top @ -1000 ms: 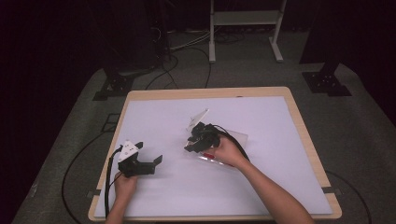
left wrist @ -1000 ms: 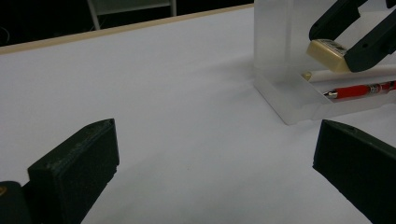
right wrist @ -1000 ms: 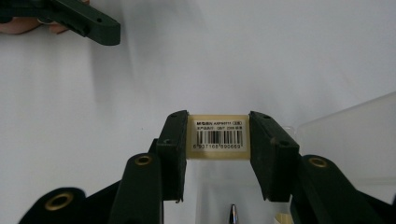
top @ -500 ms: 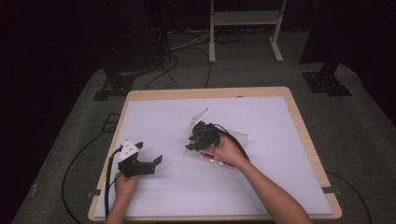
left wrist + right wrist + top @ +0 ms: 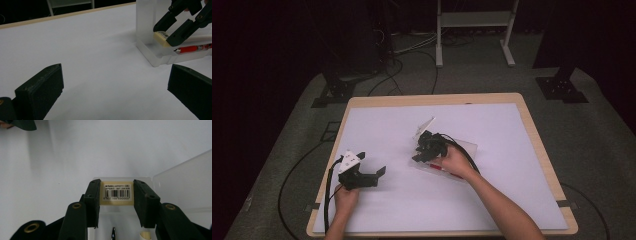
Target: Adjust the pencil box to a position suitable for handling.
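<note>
Near the middle of the white table top [image 5: 492, 200], a clear plastic case [image 5: 469, 149] is seen lying open, its lid [image 5: 424, 127] raised at the far end. Inside the case, at the end nearest the lid, a cream eraser [image 5: 117, 193] with a barcode label is gripped between the two black jaws of the right gripper [image 5: 117, 195], one jaw pressed to each side of it (the label faces up toward that gripper's camera). In the left gripper view the same eraser [image 5: 162, 39] is shown low against the floor of the case [image 5: 160, 57], though whether it rests there cannot be told. A red pen [image 5: 193, 48] is seen lying along the case beside it. The right gripper [image 5: 424, 150] is held by the right hand [image 5: 455, 161] over the case. Well apart, toward the table's near left, the left gripper [image 5: 373, 172] is held by the left hand [image 5: 346, 196] just above the bare surface, its jaws spread wide with nothing between them.
</note>
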Motion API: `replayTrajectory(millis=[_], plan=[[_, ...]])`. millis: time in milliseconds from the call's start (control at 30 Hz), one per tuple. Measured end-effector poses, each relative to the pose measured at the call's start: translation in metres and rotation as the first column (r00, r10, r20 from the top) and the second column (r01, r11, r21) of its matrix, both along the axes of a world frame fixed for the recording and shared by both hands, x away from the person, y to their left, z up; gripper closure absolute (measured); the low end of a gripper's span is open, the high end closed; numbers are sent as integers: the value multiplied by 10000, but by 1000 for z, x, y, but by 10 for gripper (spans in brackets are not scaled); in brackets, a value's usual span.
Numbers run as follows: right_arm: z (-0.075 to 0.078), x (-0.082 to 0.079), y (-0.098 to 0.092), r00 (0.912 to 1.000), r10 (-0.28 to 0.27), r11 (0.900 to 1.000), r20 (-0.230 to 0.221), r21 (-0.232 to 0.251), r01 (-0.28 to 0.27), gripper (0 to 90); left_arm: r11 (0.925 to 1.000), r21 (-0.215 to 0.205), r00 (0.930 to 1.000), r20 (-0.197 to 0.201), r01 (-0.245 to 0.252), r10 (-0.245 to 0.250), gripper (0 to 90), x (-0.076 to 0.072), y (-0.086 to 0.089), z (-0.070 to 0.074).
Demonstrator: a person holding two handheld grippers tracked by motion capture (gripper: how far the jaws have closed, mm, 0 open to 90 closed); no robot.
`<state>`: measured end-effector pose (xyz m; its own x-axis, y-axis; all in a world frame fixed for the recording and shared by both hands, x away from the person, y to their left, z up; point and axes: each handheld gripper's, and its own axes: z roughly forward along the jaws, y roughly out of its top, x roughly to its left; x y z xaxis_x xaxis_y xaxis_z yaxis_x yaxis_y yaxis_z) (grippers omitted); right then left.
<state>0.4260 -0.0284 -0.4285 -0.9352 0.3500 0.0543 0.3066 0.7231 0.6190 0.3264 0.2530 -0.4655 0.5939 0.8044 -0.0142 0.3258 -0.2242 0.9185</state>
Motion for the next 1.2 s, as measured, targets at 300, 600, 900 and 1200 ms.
replayTrajectory(millis=[300, 600, 900, 1200], plan=[[-6, 2, 2, 10000, -16, 9999, -85, -127, 15, 582, 10000, 20, 10000, -4, 6, -6, 0, 0, 0, 0], [-10, 4, 3, 9998, -42, 9998, -212, -218, 37, 581, 10000, 24, 10000, -9, 8, -8, 0, 0, 0, 0], [-14, 6, 3, 9995, -99, 9996, -305, -265, 91, 581, 10000, -16, 10000, -31, -2, 2, 0, 0, 0, 0], [-17, 7, 4, 9993, -146, 9994, -342, -319, 135, 580, 10000, -17, 10000, -40, -6, 6, 0, 0, 0, 0]])
